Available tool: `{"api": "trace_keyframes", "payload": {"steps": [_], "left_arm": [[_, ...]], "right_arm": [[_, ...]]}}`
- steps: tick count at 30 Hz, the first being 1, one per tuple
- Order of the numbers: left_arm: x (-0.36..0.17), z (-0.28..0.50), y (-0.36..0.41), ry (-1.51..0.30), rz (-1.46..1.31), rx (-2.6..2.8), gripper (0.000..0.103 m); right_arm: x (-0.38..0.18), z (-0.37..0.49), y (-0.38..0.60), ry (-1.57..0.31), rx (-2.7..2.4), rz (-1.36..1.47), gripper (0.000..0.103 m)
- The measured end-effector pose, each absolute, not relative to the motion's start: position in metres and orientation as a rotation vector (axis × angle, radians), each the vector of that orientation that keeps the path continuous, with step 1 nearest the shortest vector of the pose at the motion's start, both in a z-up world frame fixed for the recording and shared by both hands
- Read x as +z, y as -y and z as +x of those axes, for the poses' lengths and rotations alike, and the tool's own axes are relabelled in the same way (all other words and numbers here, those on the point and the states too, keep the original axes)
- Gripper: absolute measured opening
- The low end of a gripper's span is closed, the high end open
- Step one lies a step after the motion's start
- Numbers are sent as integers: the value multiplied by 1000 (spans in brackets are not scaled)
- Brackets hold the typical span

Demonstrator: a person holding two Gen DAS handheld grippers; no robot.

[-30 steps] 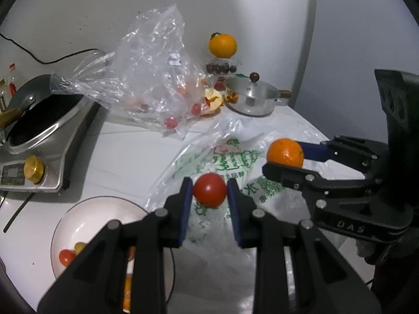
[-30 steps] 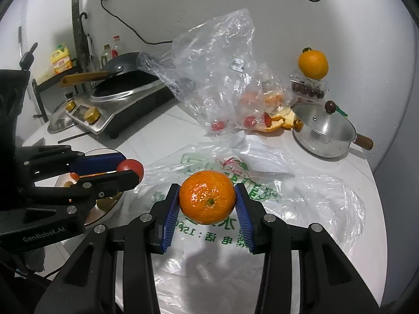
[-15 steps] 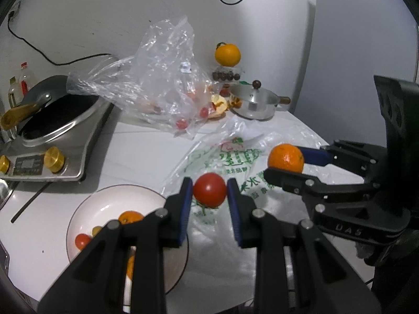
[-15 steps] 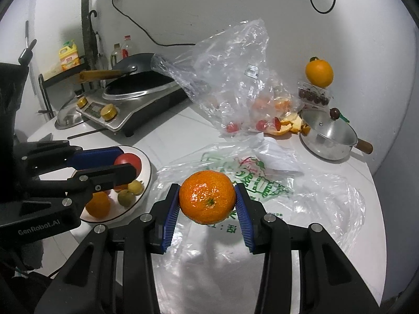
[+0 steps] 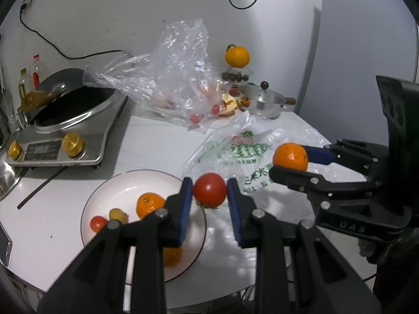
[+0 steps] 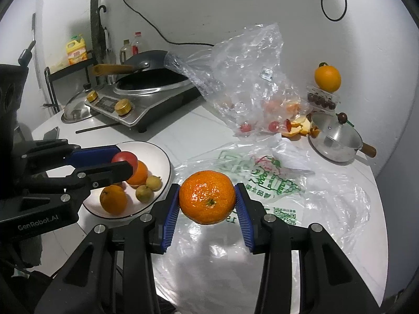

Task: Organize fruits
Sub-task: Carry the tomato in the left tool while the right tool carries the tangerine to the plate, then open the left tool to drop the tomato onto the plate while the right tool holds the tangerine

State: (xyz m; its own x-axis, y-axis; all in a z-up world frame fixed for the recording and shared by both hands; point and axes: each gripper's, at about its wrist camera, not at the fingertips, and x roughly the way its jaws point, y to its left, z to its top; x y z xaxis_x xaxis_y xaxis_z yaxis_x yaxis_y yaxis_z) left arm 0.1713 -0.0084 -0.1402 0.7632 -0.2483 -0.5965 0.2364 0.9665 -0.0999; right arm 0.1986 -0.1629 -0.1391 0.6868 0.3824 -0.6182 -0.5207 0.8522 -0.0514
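Observation:
My left gripper (image 5: 209, 192) is shut on a red tomato (image 5: 209, 193), held above the right rim of a white plate (image 5: 112, 191). In the right wrist view that same left gripper (image 6: 125, 162) hovers over the plate (image 6: 162, 157) with the tomato (image 6: 125, 158). My right gripper (image 6: 207, 198) is shut on an orange mandarin (image 6: 207, 196), held over a flat printed plastic bag (image 6: 264, 180) to the right of the plate. The left wrist view shows the right gripper (image 5: 290, 158) with the mandarin (image 5: 290, 156). On the plate lie mandarins, small green-yellow fruits and a small tomato.
An induction cooker with a wok (image 5: 65, 120) stands at the back left. A crumpled clear bag with fruit (image 5: 178, 86) lies behind. A lidded steel pot (image 5: 264, 102), orange peel (image 6: 301, 128) and an orange on a box (image 5: 237, 56) stand at the back right.
Both grippers have drawn back together with their fruit, so the plate has come into fuller view under the left one. Neither grip has changed.

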Motion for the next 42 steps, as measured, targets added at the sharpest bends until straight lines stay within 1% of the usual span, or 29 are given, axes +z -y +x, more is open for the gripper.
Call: {"api": "trace_keyframes", "payload": {"steps": [26, 42], "left_arm": [[-158, 153, -58, -662, -90, -193, 28], [-196, 149, -92, -739, -125, -151, 28]], "right_arm": [[-152, 185, 107, -665, 562, -293, 44], [-179, 181, 74, -715, 605, -303, 44]]}}
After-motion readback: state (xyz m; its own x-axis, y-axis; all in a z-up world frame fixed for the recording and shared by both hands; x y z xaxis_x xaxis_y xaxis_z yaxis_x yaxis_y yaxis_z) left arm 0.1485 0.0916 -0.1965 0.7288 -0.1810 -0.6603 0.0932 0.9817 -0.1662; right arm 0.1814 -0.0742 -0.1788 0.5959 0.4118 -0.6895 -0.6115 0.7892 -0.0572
